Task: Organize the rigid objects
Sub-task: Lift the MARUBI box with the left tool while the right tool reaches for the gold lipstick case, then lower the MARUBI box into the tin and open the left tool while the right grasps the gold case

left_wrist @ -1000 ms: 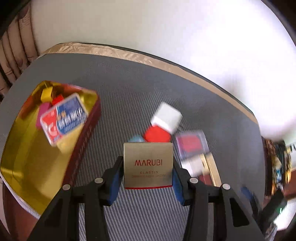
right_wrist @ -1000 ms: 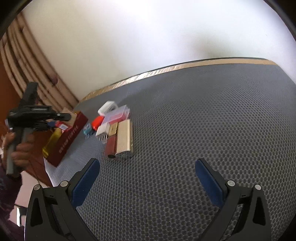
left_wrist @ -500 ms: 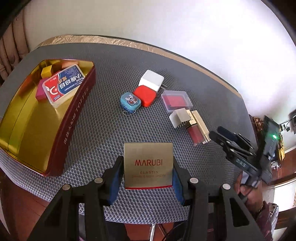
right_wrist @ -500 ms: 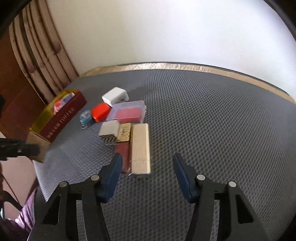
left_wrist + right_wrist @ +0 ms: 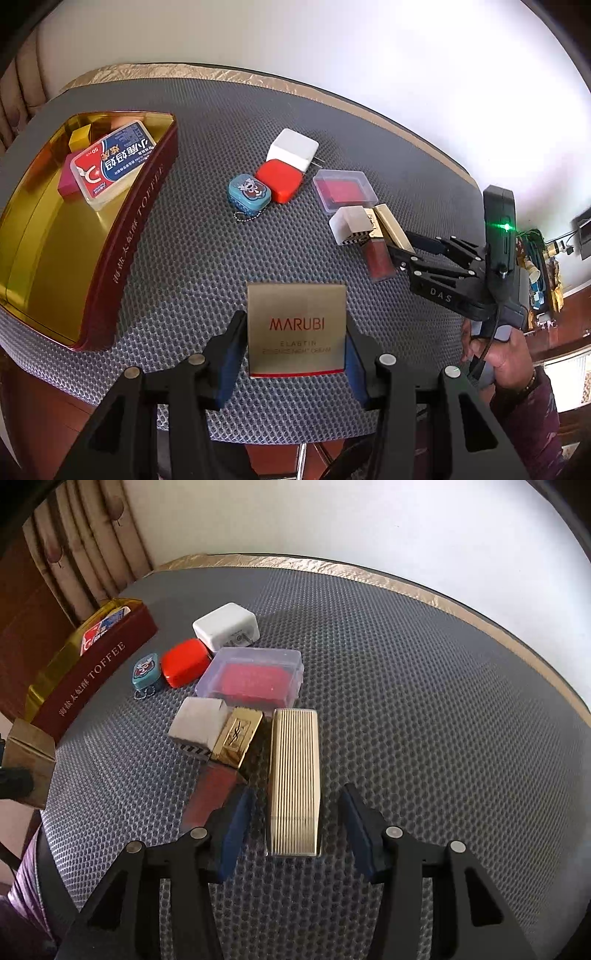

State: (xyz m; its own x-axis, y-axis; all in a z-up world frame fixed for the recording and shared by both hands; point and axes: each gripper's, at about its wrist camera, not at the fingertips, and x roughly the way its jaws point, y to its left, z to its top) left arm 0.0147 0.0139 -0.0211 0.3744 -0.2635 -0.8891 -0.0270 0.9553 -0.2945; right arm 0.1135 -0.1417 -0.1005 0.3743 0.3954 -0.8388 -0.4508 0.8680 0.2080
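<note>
We noted the left gripper (image 5: 295, 354) clamped on a square matte-gold carton printed MARUBI (image 5: 296, 328), its blue pads pressed to both side faces, the carton held above the near edge of the grey honeycomb-mesh table (image 5: 192, 258). The right gripper (image 5: 293, 827) stood with jaws apart, straddling the near end of a ribbed pale-gold rectangular case (image 5: 294, 775) that lay flat on the mesh; neither pad touched it.

We judged two steps in hand: carrying the carton to the gold-lined red toffee tin (image 5: 144, 206), and pinching the ribbed case. For the case, we reckoned the pads should close squarely on its long sides. The inner pad sat close to a translucent red tube (image 5: 210, 794) with a gold monogrammed cap (image 5: 236, 740), so a skewed approach could nudge that. For the carton, the tin's bare gold floor near us looked the safer landing, clear of the blue-and-red lidded plastic box (image 5: 112, 162) already inside.

The left view alone showed the tin's interior and its contents. The right view alone showed the gap between pads and case, and how tightly the white striped-base box (image 5: 199, 725) and cap crowded beside it.
</note>
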